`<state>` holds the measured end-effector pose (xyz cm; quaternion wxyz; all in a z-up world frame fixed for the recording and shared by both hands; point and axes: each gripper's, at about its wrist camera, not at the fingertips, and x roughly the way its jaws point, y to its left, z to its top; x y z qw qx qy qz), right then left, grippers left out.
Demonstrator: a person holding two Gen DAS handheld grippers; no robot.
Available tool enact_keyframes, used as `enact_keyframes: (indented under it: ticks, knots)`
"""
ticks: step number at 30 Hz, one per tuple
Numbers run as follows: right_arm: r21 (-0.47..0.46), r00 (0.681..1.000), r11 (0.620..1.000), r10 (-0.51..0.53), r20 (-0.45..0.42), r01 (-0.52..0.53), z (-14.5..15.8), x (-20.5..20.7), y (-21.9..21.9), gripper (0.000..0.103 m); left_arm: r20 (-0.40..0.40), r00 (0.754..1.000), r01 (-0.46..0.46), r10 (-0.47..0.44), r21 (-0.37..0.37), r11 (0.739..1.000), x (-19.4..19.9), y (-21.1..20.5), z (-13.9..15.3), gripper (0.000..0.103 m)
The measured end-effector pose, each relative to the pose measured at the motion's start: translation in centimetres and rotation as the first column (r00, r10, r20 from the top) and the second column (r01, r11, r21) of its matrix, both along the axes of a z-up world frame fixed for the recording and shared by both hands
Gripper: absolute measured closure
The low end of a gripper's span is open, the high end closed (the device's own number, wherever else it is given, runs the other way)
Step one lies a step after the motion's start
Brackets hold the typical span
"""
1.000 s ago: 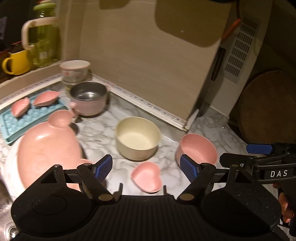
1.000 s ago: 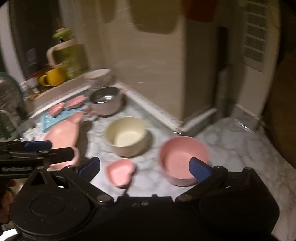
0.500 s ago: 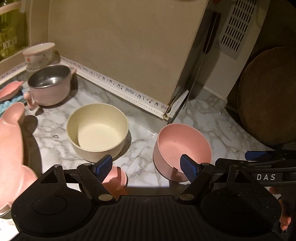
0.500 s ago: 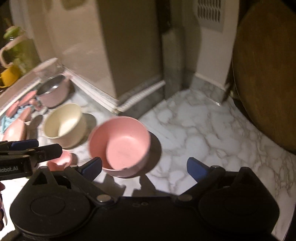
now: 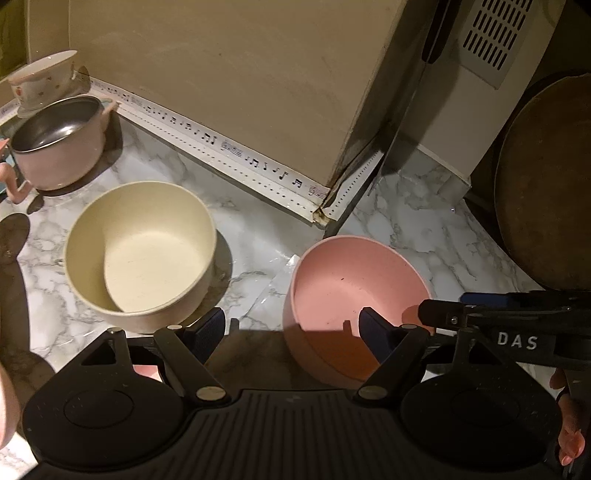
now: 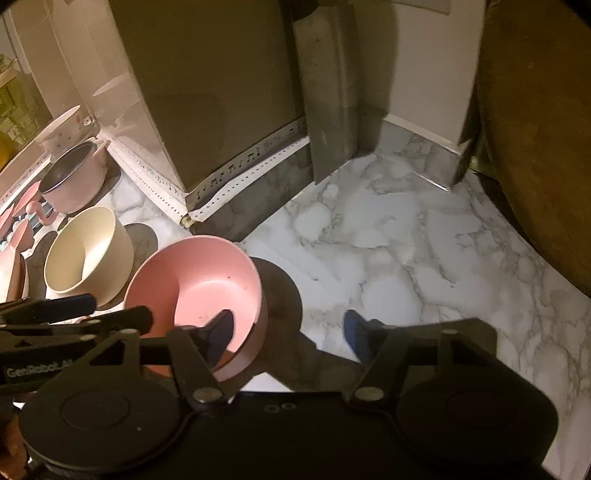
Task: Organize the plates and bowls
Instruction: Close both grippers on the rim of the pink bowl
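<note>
Right gripper (image 6: 288, 334) straddled the near wall of the pink bowl (image 6: 207, 284): one blue finger inside the bowl, the other outside over the marble counter (image 6: 388, 240). Its jaws had just been closing with the wall between them; pads not pressing yet, gap clearly visible. Left gripper (image 5: 291, 325) was open, one pad inside the same pink bowl (image 5: 351, 277) at the near rim, the other over bare counter beside the cream bowl (image 5: 147, 254).

Only the right view showed the blue tray (image 6: 22, 218) edge with pink dishes (image 6: 14, 214) at far left, plus the open counter to the right. Only the left view showed the vent grille (image 5: 495, 33) and a hand (image 5: 569, 439) at the right edge.

Count: one pink bowl, one cream bowl, one steel-lined pink pot (image 5: 55, 144), one floral white bowl (image 5: 44, 81) behind it. Pink dishes too cropped to count.
</note>
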<state>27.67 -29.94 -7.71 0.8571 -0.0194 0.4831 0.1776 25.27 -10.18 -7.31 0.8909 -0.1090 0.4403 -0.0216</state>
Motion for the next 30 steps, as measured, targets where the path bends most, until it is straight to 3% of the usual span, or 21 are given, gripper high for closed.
enact_keyframes:
  ticks: [6, 9, 15, 18, 30]
  knots:
    - [0.014, 0.999, 0.999, 0.038, -0.023, -0.037, -0.6, 0.9, 0.6, 0.07, -0.03, 1.0, -0.01, 0.009, -0.021, 1.0, 1.0, -0.3, -0.6, 0.061]
    - [0.011, 0.998, 0.999, 0.051, -0.027, -0.05, -0.7, 1.1, 1.0, 0.078, -0.038, 0.999, -0.005, 0.004, -0.033, 0.999, 1.2, -0.5, -0.7, 0.069]
    - [-0.004, 0.997, 0.998, 0.064, -0.038, -0.064, -0.5, 1.1, 1.8, 0.097, -0.058, 0.998, -0.007, 0.005, -0.042, 0.999, 1.3, -0.8, -0.6, 0.078]
    - [-0.025, 0.998, 0.998, 0.056, -0.035, -0.057, -0.5, 1.0, 2.1, 0.097, -0.062, 0.998, -0.009, 0.006, -0.043, 0.999, 1.1, -0.7, -0.5, 0.083]
    - [-0.015, 0.998, 0.998, 0.056, -0.034, -0.057, 1.4, -2.1, 2.6, 0.098, -0.076, 0.997, -0.003, -0.002, -0.059, 0.998, -2.7, 0.6, 1.1, 0.083]
